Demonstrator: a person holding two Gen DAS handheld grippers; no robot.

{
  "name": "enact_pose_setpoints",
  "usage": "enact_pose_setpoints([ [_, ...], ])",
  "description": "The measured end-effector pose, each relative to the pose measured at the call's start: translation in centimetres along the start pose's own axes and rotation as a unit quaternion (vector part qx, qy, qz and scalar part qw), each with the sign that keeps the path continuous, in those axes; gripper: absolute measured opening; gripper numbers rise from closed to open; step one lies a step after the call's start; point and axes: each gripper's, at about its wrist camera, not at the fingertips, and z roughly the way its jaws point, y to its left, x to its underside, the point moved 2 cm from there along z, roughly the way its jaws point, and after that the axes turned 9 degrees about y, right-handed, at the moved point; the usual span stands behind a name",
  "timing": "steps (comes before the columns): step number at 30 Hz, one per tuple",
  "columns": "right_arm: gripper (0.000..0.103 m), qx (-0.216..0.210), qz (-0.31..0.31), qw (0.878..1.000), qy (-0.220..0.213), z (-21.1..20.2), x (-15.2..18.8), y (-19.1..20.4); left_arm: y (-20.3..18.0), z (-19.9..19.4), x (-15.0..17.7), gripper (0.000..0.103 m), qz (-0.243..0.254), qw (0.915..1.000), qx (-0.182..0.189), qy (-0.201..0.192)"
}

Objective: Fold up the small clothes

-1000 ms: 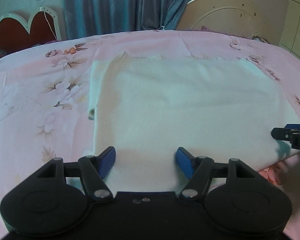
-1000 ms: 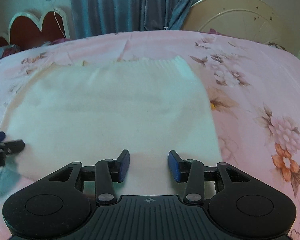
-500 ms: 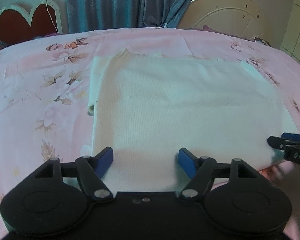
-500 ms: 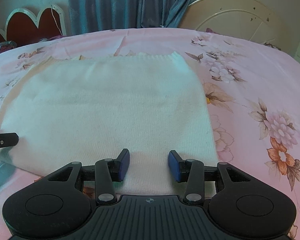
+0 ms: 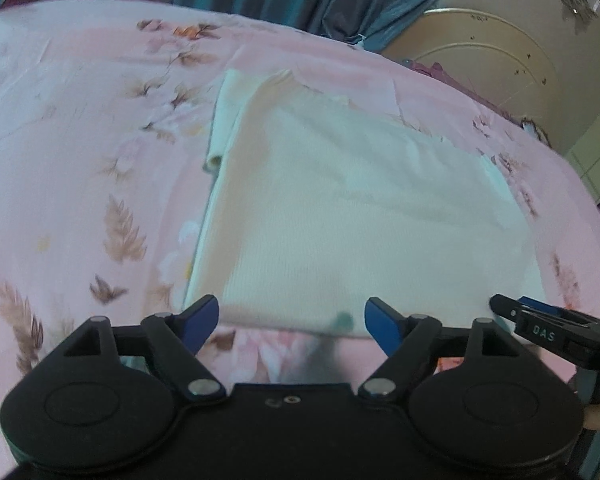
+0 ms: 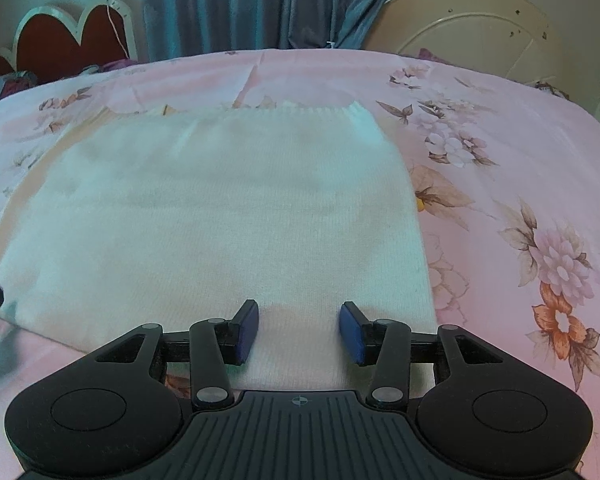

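Observation:
A white knitted garment (image 5: 360,216) lies folded flat on the pink flowered bedsheet (image 5: 80,184), with a sleeve edge showing along its left side. My left gripper (image 5: 292,322) hovers at the garment's near edge. Its jaws are opening, and only the cloth's edge and the sheet lie below the gap. In the right wrist view the same garment (image 6: 220,220) has a ribbed hem at the far end. My right gripper (image 6: 299,328) is over its near right part, its jaws opening slightly above the cloth without pinching it. The right gripper's tip (image 5: 540,328) also shows in the left view.
Blue curtains (image 6: 268,4) hang behind the bed. A red heart-shaped headboard (image 6: 68,40) stands at the back left, and a round cream board (image 6: 472,28) leans at the back right. Flowered sheet (image 6: 520,200) spreads to the right of the garment.
The left gripper has pulled back from over the garment to its near edge, rolled so the view tilts, and spread its jaws wider. The right gripper stayed put and opened slightly.

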Motion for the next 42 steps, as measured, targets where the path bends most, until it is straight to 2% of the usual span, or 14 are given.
enact_pose_setpoints([
  [3, 0.045, -0.020, -0.007, 1.000, -0.012, -0.7, -0.2, 0.4, 0.8, -0.2, 0.5, 0.080, -0.036, 0.9992, 0.013, 0.011],
  [7, 0.045, -0.057, -0.026, 0.998, -0.025, -1.8, -0.7, 1.3, 2.3, 0.0, 1.7, 0.080, -0.109, 0.9927, 0.048, 0.017],
  [12, 0.046, -0.100, -0.050, 0.993, -0.033, -2.2, -1.2, 2.6, 2.8, 0.7, 2.3, 0.082, -0.174, 0.9814, 0.082, -0.009],
  [14, 0.046, -0.110, -0.053, 0.992, -0.035, -1.9, -1.6, 3.0, 2.5, 1.2, 2.1, 0.092, -0.186, 0.9779, 0.093, -0.023],
  [18, 0.046, -0.125, -0.055, 0.990, -0.033, -0.9, -2.6, 3.5, 2.3, 2.5, 1.2, 0.091, -0.215, 0.9675, 0.120, -0.057],
  [19, 0.046, -0.126, -0.057, 0.990, -0.034, -0.6, -2.8, 3.6, 2.3, 2.9, 0.8, 0.088, -0.222, 0.9642, 0.129, -0.065],
  [22, 0.046, -0.127, -0.058, 0.990, -0.035, 0.3, -3.7, 4.0, 2.7, 4.2, 0.2, 0.066, -0.238, 0.9553, 0.149, -0.090],
  [28, 0.046, -0.127, -0.047, 0.990, -0.046, 1.9, -6.0, 4.6, 2.9, 5.9, -1.0, 0.059, -0.258, 0.9389, 0.181, -0.138],
  [30, 0.046, -0.118, -0.048, 0.991, -0.049, 2.6, -6.7, 5.1, 2.9, 6.3, -1.1, 0.043, -0.258, 0.9382, 0.179, -0.146],
  [32, 0.046, -0.101, -0.065, 0.992, -0.039, 3.8, -6.6, 5.7, 3.4, 6.7, -1.0, 0.015, -0.267, 0.9370, 0.172, -0.146],
  [33, 0.046, -0.092, -0.079, 0.992, -0.041, 4.2, -6.4, 6.1, 3.8, 6.8, -0.9, 0.010, -0.271, 0.9362, 0.169, -0.146],
  [36, 0.049, -0.060, -0.133, 0.988, -0.052, 4.4, -5.5, 7.3, 4.6, 6.7, -0.8, 0.009, -0.279, 0.9330, 0.174, -0.145],
  [40, 0.051, -0.050, -0.150, 0.985, -0.068, 4.9, -4.8, 7.4, 4.3, 6.0, -0.9, 0.007, -0.274, 0.9343, 0.166, -0.157],
  [42, 0.051, -0.041, -0.156, 0.984, -0.075, 5.1, -4.6, 7.6, 3.3, 5.4, -1.4, 0.007, -0.252, 0.9422, 0.148, -0.164],
])
